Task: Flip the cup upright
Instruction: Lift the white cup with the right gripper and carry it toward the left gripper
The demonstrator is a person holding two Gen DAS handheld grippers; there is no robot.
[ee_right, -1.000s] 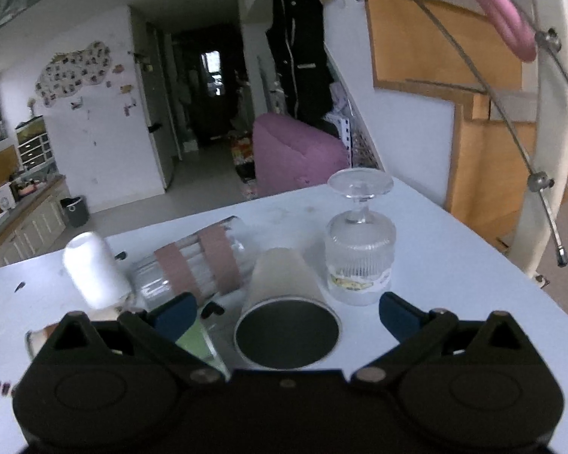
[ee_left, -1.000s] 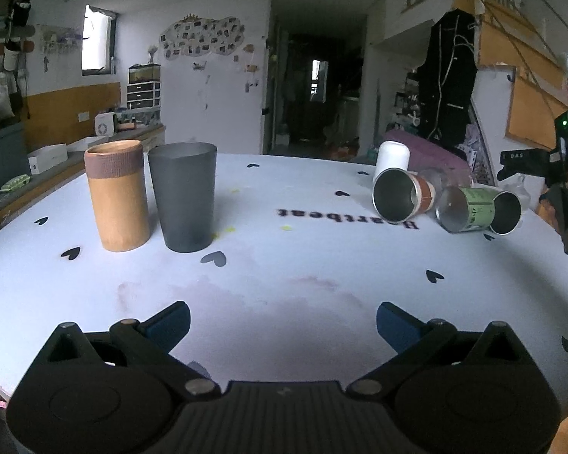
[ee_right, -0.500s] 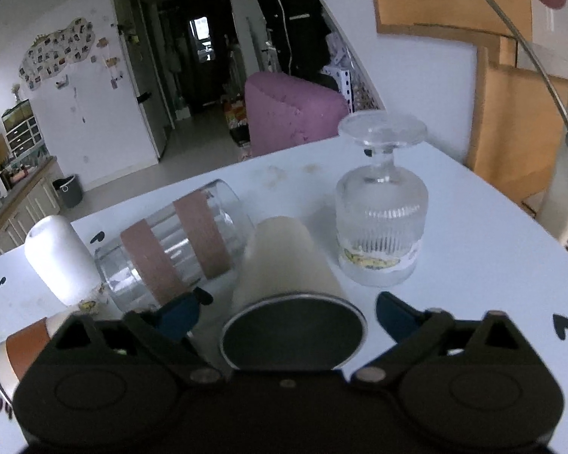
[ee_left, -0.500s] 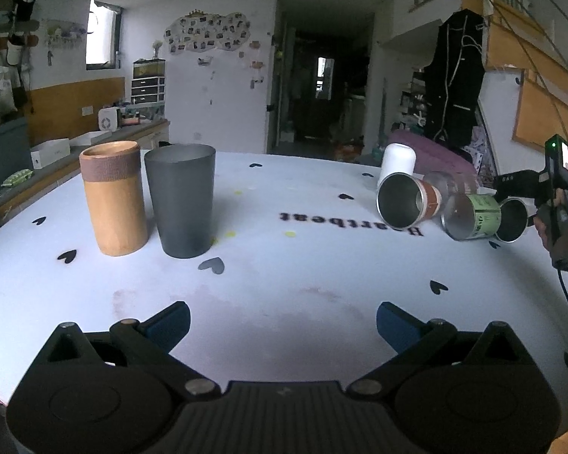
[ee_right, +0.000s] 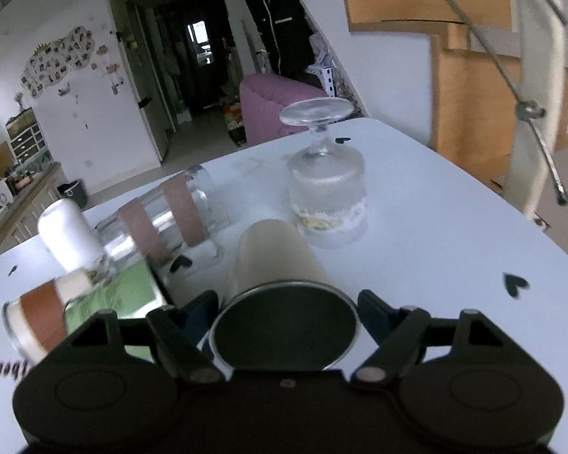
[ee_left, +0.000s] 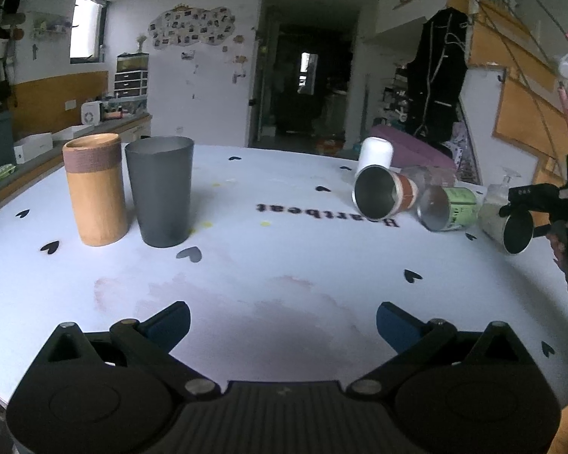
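A cream metal cup [ee_right: 272,265] lies on its side, its dark mouth facing my right wrist camera. My right gripper [ee_right: 287,310] is shut on it near the rim, one blue pad on each side. In the left wrist view the same cup [ee_left: 505,223] lies at the far right with the right gripper [ee_left: 530,208] around it. My left gripper [ee_left: 282,321] is open and empty, low over the near part of the white table [ee_left: 284,265].
An orange cup [ee_left: 94,189] and a grey cup [ee_left: 161,193] stand upright at the left. A brown-banded metal cup [ee_left: 382,195], a green can [ee_left: 448,208], a banded glass [ee_right: 163,219] and a white cup [ee_right: 68,234] lie on their sides. A stemmed glass [ee_right: 327,189] stands upside down.
My right gripper has moved forward onto the cream cup and closed its fingers on it. My left gripper has stayed open and almost still.
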